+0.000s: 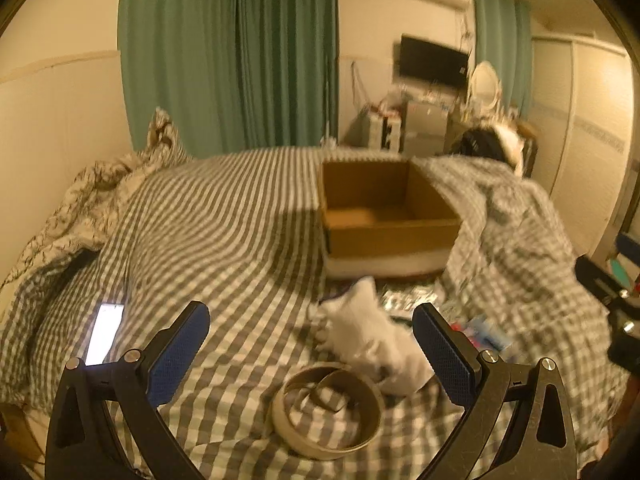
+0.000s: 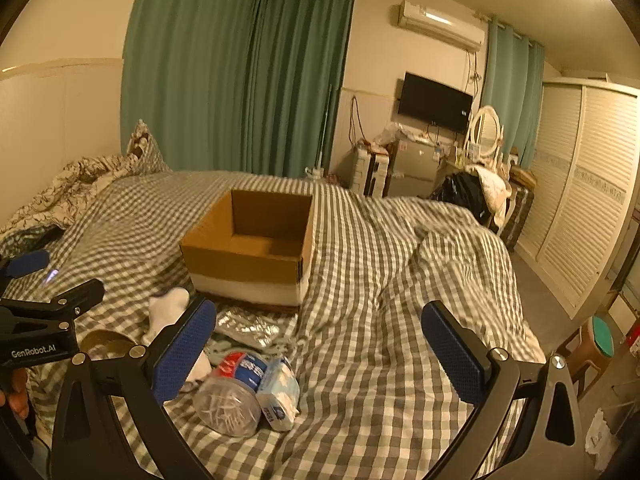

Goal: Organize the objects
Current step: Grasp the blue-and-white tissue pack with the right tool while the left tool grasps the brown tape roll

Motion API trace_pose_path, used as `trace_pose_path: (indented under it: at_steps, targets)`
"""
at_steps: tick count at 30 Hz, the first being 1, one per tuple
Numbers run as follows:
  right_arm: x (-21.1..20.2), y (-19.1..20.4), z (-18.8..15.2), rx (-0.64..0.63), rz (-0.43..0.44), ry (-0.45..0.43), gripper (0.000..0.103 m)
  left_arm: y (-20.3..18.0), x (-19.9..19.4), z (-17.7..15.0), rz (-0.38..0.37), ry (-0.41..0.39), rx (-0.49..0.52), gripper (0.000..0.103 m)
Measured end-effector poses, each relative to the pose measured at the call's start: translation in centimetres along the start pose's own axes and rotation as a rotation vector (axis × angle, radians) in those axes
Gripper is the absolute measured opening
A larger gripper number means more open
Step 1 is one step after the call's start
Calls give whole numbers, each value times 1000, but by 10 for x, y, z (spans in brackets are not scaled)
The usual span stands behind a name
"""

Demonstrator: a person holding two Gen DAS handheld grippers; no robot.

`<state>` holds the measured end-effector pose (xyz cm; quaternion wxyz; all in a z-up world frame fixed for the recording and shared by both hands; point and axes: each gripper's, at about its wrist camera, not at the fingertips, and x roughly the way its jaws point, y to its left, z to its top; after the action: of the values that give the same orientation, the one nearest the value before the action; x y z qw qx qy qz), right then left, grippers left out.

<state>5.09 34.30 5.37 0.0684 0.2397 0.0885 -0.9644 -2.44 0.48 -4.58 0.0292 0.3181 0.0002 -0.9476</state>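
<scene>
Both tools, left (image 1: 311, 340) and right (image 2: 319, 340), stand wide and empty above the checked bed (image 2: 360, 248). An open cardboard box (image 2: 256, 248) sits mid-bed. A white sock (image 1: 368, 336), tape ring (image 1: 326, 412), clear jar (image 2: 230, 394) and tissue pack (image 2: 280, 390) lie near it; a lit phone (image 1: 105, 332) rests apart.

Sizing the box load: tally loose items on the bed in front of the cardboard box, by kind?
Tape roll core: 1
White sock: 1
Silver foil pack: 1
Clear cotton-swab jar: 1
Tissue pack: 1
Total: 5
The cardboard box looks empty; the phone lies apart and is not counted.
</scene>
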Motion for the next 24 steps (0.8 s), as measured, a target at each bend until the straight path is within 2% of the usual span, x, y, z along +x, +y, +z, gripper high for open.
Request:
trace_pose_path:
  at_steps: [4,9,15,19,24]
  targets:
    - [21,-3,-15,-1,-8,70,103,4,19,-15,0,92,-11,103]
    - [47,0,-37,-20,12,163,103,-4,36,-35,-54,214,-20,103]
    - [67,4,-52,-24,31,236,103,-27,41,-49,-77,263,62,103]
    - [82,2,-63,-19,18,284,100,-40,52,-59,-9,290,153,103]
    - [93,1,-69,-10,38,313,97,-38,62,-64,3,308,178,103]
